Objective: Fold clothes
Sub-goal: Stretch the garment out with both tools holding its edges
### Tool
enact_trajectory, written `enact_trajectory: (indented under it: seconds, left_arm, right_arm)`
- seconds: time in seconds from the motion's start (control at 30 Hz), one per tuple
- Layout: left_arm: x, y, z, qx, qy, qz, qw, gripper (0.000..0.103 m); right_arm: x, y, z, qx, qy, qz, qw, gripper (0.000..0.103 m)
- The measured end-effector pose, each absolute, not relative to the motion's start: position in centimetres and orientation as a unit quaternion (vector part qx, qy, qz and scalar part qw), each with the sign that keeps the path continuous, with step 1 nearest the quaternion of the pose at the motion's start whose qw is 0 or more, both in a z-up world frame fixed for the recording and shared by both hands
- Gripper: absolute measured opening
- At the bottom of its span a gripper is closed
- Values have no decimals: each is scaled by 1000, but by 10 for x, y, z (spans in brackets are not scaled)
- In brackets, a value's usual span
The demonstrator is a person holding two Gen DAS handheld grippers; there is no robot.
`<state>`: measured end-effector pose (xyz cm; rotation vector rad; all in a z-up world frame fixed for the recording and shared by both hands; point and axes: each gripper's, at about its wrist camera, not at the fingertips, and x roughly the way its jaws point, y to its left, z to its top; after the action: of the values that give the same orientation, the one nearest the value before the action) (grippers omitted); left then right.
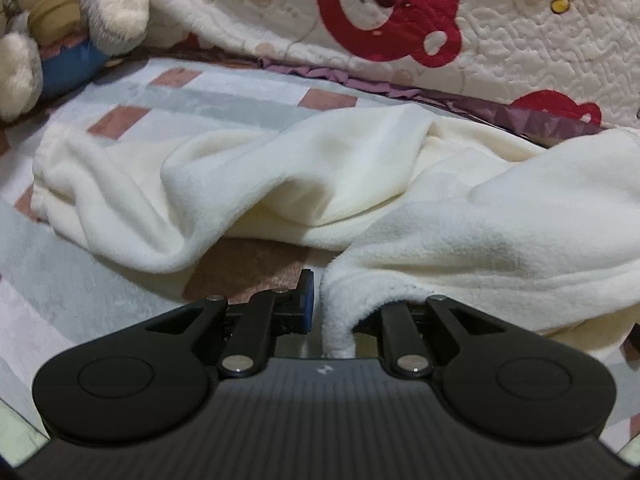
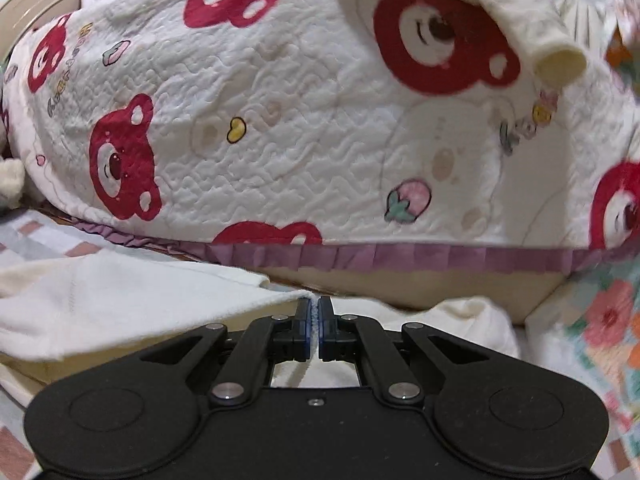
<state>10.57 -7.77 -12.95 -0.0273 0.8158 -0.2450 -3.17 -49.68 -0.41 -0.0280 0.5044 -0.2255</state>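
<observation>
A cream fleece (image 1: 320, 168) is spread on the bed (image 1: 80, 280). Its edge is draped over the left claw (image 1: 332, 300), spread apart; another edge is pinched by the right claw (image 2: 315, 332).

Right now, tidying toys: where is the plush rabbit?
Left wrist view, top left corner: the plush rabbit sits on the checked blanket, left of the bear-print quilt.

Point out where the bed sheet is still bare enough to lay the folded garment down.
Bare checked sheet lies left of the cream fleece garment, below the plush toy. A narrower strip runs between fleece and bear quilt. Crowded: centre and right under fleece, quilt behind.
</observation>
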Motion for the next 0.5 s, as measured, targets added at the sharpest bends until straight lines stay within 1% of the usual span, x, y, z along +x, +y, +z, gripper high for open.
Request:
enact_trajectory:
  seconds: [0.1,0.17,0.23,0.3,0.33,0.37,0.5]
  left_arm:
    - [108,-76,-131,-18,396,-118,910,13]
    - [111,-73,-133,-30,401,-115,908,13]
    - [113,-69,-136,-42,408,-112,905,13]
    - [114,-68,-138,-48,413,-110,903,13]
    - [115,-68,-138,-47,414,-110,902,13]
    - [115,-69,-139,-45,414,-110,902,13]
    - [114,-72,-140,-35,413,-110,903,13]
  right_arm:
    - [-29,-504,-22,22,264,-93,960,4]
    - [-28,-506,-35,37,274,-77,958,10]
    - [-28,-506,-48,42,291,-59,954,11]
    - [-27,-505,-62,47,308,-41,949,22]
    - [-27,-505,-69,50,317,-32,947,33]
    - [-27,-504,-76,52,325,-23,944,40]
    - [-30,-500,-100,56,351,8,935,43]
